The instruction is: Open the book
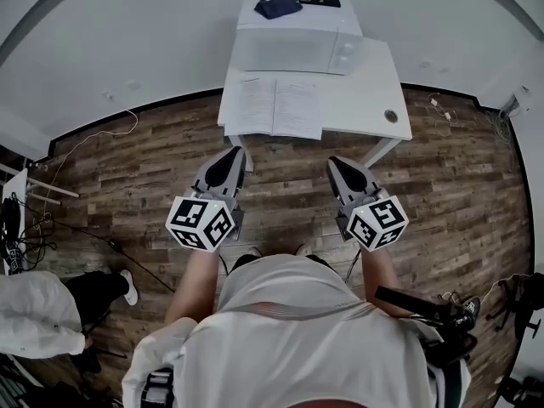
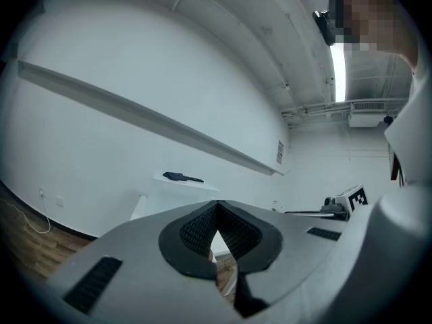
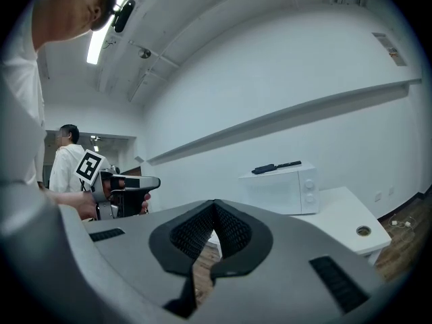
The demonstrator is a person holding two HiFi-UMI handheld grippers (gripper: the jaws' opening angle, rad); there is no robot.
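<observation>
Head view: the book lies open and flat on the white surface, its pages up, just in front of the microwave. A dark cloth and a black flat object sit on top of the microwave. A round hole in the surface is to the front right of the microwave. The left gripper and the right gripper hang over the wood floor, on the near side of the book from the microwave and apart from it, both pointing toward it.

Left gripper view: the jaws are closed tip to tip with nothing between them. The microwave stands beyond them, the dark cloth on top. The right gripper's marker cube shows to the right of the microwave.

Right gripper view: these jaws also meet at the tips and hold nothing. The microwave stands on the surface, the hole to its right. Far left of the microwave, the left gripper is seen side-on, and a second person in white stands behind it.
</observation>
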